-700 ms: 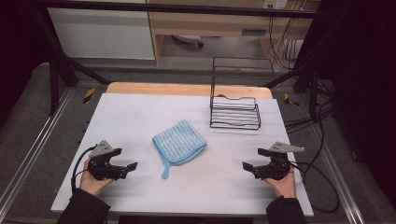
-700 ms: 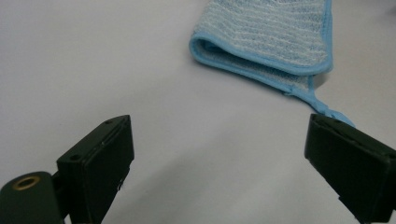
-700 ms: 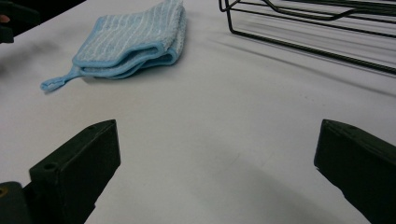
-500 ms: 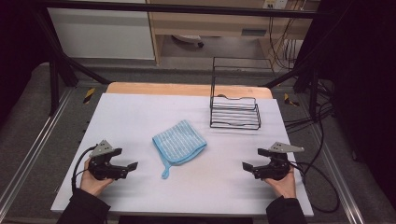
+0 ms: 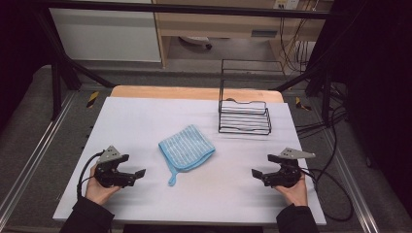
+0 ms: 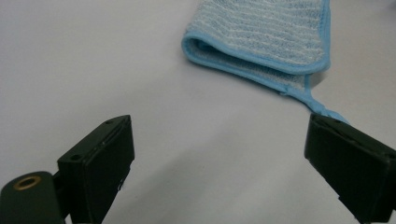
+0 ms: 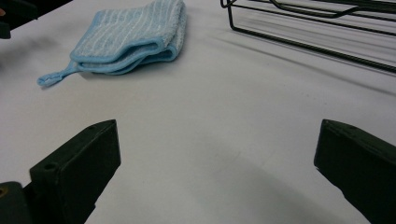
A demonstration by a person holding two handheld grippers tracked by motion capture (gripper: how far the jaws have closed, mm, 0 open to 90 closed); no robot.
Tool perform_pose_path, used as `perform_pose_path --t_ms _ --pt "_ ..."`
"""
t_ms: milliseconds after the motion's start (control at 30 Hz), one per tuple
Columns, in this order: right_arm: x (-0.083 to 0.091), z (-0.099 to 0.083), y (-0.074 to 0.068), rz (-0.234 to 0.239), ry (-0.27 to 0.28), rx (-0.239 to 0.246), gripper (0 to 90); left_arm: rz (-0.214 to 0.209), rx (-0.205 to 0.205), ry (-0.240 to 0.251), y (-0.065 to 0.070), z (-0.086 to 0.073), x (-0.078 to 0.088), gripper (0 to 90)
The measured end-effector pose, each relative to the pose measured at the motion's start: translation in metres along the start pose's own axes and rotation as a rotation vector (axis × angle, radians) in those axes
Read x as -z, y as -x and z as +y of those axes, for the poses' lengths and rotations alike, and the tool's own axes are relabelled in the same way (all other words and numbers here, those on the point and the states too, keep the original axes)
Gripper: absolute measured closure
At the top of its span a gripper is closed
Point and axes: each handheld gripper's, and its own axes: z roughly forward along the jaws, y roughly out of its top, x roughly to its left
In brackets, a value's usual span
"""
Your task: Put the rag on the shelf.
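Both grippers rest low on the near part of the white table (image 5: pixel 145 116), the left gripper (image 5: pixel 130 170) at the near left and the right gripper (image 5: pixel 265 167) at the near right, each with its jaws spread wide and nothing between them. Between the two, near the table's middle, lies the folded blue cloth (image 5: pixel 186 147), its hanging loop (image 5: pixel 172 178) trailing toward the near edge; neither gripper touches it, so the handling looks not yet begun and all of it is left. A black wire rack (image 5: pixel 244 116) stands at the far right, well apart from the cloth. Nothing lies between either gripper and the cloth.
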Motion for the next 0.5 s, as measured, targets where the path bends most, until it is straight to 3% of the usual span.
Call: perform_pose_path --t_ms 500 --pt "-0.001 0.000 -0.001 -0.010 -0.011 0.008 1.1 -0.004 -0.002 -0.022 0.016 0.011 -0.009 8.9"
